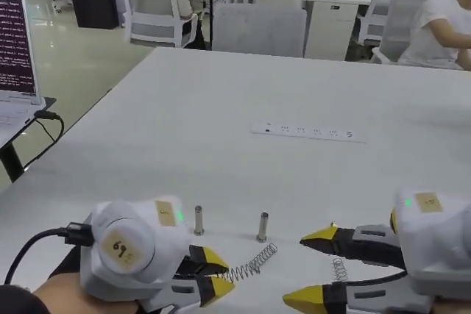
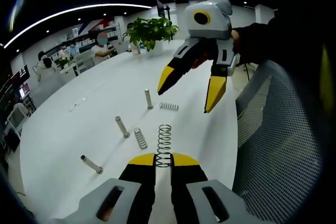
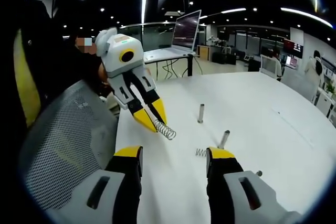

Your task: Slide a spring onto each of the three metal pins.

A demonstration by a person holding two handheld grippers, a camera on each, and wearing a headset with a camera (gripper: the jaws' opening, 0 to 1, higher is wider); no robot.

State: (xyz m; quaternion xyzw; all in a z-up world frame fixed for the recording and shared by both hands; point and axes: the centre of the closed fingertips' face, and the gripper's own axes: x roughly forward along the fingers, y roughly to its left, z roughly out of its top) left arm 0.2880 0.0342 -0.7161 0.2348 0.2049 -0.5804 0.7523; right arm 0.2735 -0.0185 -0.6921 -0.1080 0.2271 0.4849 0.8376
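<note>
The left gripper (image 2: 164, 160) has its two yellow tips pressed together on one end of a spring (image 2: 164, 140). The rest of this spring stands out straight ahead of the tips, above the white tabletop (image 2: 79, 124). The right gripper (image 3: 174, 156) has its jaws spread wide, with no thing between them. Seen from the left gripper, it hangs ahead of the held spring and a little to the right, and its tips point down toward the tabletop without touching it. Three metal pins stand on the tabletop in a row that goes ahead and to the left of the left gripper: the near pin (image 2: 92, 164) well to the left of its tips, the middle pin (image 2: 122, 127) further ahead, and the far pin (image 2: 148, 99) almost under the tips of the right gripper. All three are bare. A loose spring (image 2: 140, 138) lies flat just to the left of the held spring, near the middle pin. A second loose spring (image 2: 169, 107) lies flat just beside the far pin, below the right gripper. In the head view the left gripper is low on the left side and the right gripper low on the right, with their tips turned toward each other.
</note>
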